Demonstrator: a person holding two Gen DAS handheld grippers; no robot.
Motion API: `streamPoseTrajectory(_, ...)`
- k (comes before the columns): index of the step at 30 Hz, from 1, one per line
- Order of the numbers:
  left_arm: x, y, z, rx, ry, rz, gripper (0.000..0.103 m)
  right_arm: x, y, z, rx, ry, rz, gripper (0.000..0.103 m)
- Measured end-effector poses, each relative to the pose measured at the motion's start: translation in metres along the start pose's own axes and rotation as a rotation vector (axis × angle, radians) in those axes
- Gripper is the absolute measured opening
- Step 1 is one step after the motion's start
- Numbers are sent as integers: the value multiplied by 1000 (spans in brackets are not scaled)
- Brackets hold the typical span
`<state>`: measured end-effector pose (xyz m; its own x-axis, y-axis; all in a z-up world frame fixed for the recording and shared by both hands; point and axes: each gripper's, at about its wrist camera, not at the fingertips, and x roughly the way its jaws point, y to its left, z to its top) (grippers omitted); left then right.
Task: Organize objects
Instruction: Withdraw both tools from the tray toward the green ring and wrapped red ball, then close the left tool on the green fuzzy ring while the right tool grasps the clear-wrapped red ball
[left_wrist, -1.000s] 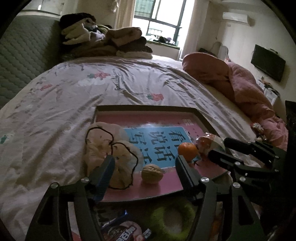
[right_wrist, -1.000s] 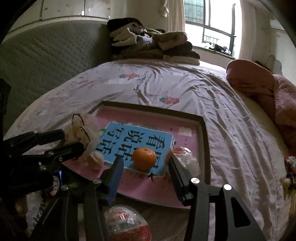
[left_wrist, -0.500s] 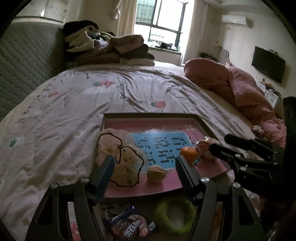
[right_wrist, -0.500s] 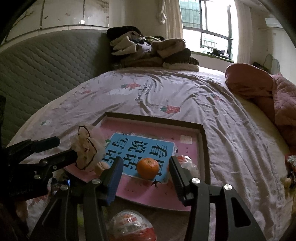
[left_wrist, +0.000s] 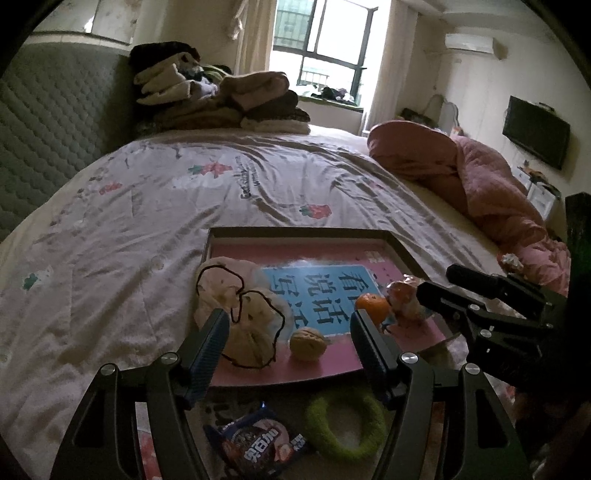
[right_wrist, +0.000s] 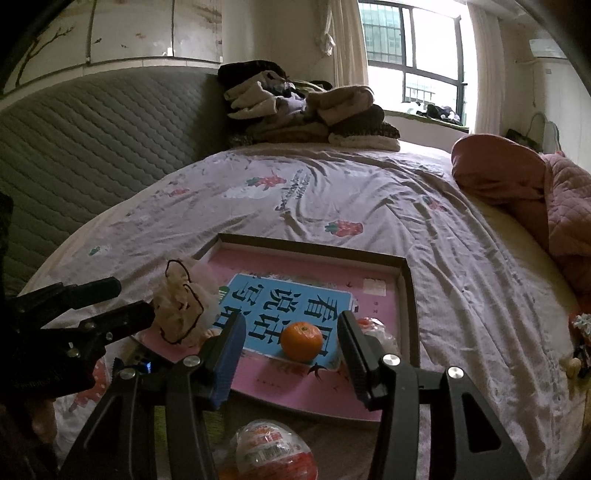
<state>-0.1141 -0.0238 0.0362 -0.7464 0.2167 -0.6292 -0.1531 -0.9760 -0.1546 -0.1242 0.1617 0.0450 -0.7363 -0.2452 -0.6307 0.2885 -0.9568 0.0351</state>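
Two open claws, tray rim (left_wrist: 306, 233), bare bedspread (left_wrist: 155, 206) beyond

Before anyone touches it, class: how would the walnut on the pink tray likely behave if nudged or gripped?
The walnut looks rounded and sits loose on the smooth pink tray, so a nudge would probably roll it. Its ridged shell suggests it is stiff and fairly grippy rather than slippery. Being small, it is likely light, though hard squeezing might crack it.

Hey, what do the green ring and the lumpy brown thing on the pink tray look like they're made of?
Green ring: probably plush or terry fabric, matte and fuzzy, with a fluffy edge. Brown lump: looks like a walnut, a hard woody shell, dull tan, wrinkled, with a seam. Tray: smooth pink surface, possibly printed card; unclear.
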Motion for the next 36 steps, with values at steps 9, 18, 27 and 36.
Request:
streamPoseTrajectory(9, -2, -13, -5, 54, 9, 18, 70, -3, -1, -2, -5, -2, 0, 51)
streamPoseTrajectory(18, 7, -24, -17, 70, 67, 13, 70, -11, -4, -15, 3, 11, -3, 51)
streamPoseTrajectory(27, 11, -37, -28, 135, 87, 44, 70, -15, -6, -30, -10, 39, -5, 51)
streamPoseTrajectory(36, 15, -42, -42, 174, 127, 64, 70, -22, -1, -43, -40, 60, -1, 51)
